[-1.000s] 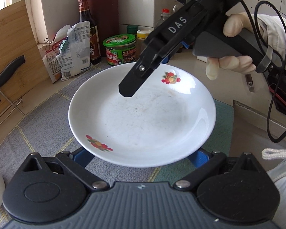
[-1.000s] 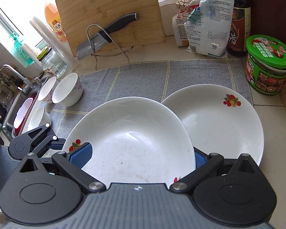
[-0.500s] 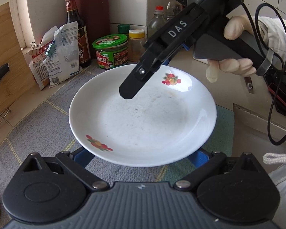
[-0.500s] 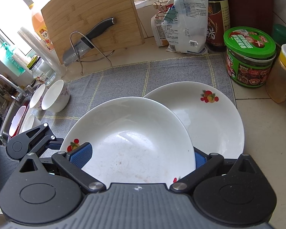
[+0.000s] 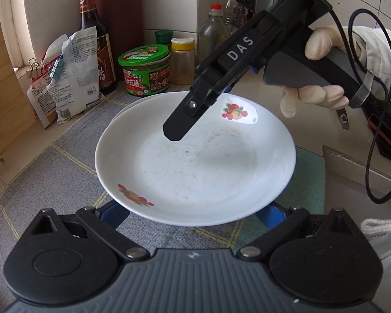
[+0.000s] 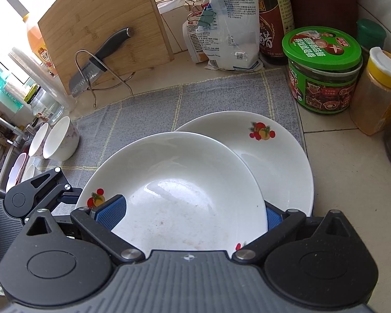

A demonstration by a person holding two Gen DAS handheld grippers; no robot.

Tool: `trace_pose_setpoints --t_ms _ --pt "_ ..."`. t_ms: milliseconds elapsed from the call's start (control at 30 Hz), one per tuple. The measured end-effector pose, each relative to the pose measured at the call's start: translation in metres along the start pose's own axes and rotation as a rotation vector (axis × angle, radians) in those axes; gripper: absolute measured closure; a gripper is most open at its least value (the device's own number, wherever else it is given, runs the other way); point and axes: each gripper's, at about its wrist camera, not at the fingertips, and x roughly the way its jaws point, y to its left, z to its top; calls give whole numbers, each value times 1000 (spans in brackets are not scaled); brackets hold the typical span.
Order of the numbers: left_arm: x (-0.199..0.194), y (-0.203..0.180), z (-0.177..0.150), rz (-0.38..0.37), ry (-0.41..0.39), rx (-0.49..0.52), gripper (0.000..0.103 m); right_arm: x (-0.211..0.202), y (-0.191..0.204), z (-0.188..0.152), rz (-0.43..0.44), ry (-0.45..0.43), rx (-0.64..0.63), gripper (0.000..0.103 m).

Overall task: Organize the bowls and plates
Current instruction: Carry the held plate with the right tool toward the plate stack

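The right gripper (image 6: pixel 187 215) clasped the near rim of a white plate (image 6: pixel 179 190), held above a second plate (image 6: pixel 276 154) lying at the grey mat's (image 6: pixel 169 104) right edge. The left gripper (image 5: pixel 193 215) stood spread under that held plate; whether it touched, I cannot tell. Two bowls (image 6: pixel 61 140) sat at the mat's left edge.

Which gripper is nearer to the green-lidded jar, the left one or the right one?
Right. The right gripper holds a plate close before the green-lidded jar; the left gripper sits at the plate's far side, toward the sink.
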Motion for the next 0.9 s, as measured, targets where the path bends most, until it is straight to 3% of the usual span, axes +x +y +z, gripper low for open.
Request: trace_pose_setpoints --t_ms 900 --pt "17 15 7 -3 10 -4 2 10 -13 1 -45 36 26 0"
